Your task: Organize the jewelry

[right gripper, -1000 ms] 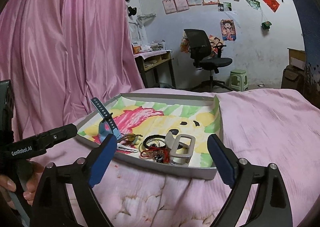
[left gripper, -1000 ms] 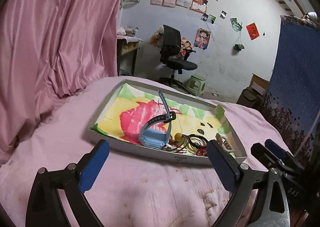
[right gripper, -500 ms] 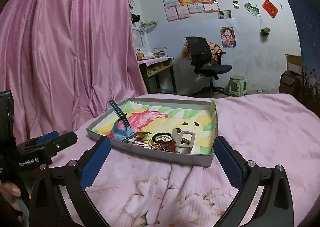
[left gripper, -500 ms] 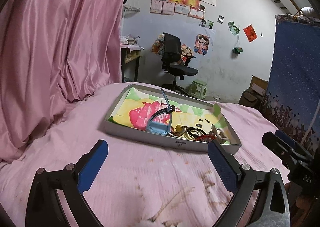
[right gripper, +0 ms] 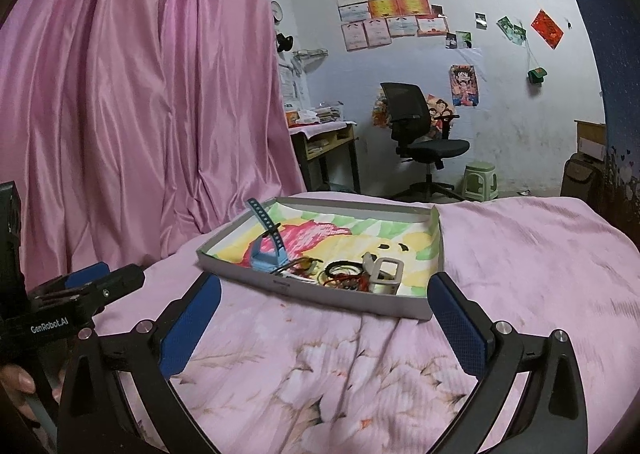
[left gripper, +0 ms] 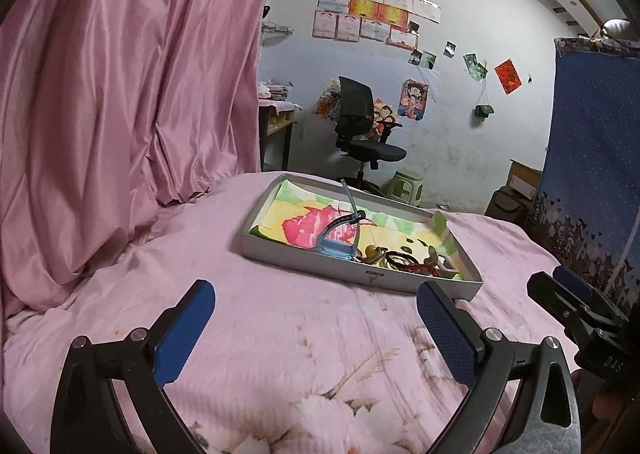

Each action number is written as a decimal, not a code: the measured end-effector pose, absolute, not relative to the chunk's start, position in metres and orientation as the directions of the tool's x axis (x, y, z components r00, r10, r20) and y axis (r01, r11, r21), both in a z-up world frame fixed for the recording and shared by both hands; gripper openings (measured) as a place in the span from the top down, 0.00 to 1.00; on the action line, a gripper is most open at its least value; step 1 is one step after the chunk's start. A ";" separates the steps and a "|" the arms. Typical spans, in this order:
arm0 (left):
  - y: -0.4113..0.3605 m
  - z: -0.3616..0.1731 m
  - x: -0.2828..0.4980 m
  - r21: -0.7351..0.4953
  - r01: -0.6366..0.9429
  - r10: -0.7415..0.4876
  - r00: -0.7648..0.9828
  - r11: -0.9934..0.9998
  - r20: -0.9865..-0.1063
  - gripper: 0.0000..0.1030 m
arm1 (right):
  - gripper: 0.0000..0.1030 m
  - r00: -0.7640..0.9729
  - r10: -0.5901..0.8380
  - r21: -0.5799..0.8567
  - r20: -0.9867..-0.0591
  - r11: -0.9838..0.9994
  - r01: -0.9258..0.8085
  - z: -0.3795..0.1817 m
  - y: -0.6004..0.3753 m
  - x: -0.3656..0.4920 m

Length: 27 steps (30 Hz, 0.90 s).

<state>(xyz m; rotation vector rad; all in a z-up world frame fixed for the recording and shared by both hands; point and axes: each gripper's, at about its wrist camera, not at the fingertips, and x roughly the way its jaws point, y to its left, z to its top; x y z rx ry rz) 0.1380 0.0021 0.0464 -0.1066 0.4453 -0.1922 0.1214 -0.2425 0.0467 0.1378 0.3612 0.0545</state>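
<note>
Left tool [left gripper: 316, 320]: your jaws are spread wide, holding nothing, over the bed [left gripper: 280, 334].
Right tool [right gripper: 324, 314]: also wide open and empty.
Change: both tools have pulled back from the tray [right gripper: 320, 294] over the last second; it now lies well ahead at 12 o'clock.
Jewelry: the blue watch [right gripper: 266, 254] stands at the tray's near edge toward 11 o'clock, the rings and bands [right gripper: 344, 274] and the grey clip [right gripper: 384, 274] just right of it, all inside.
Meaning: looks like you've finished, or are resetting.
</note>
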 end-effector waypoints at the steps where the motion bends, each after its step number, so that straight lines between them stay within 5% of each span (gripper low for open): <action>1: 0.003 0.046 0.135 -0.143 0.160 -0.206 0.886 0.977 -0.416 0.01 | 0.01 0.934 0.079 0.144 -0.347 0.989 -0.030 0.047 -0.241 0.118; 27: 0.023 0.028 0.058 -0.125 0.073 -0.117 0.912 0.989 -0.392 0.01 | 0.01 0.925 0.085 0.149 -0.370 0.988 -0.031 0.024 -0.217 0.052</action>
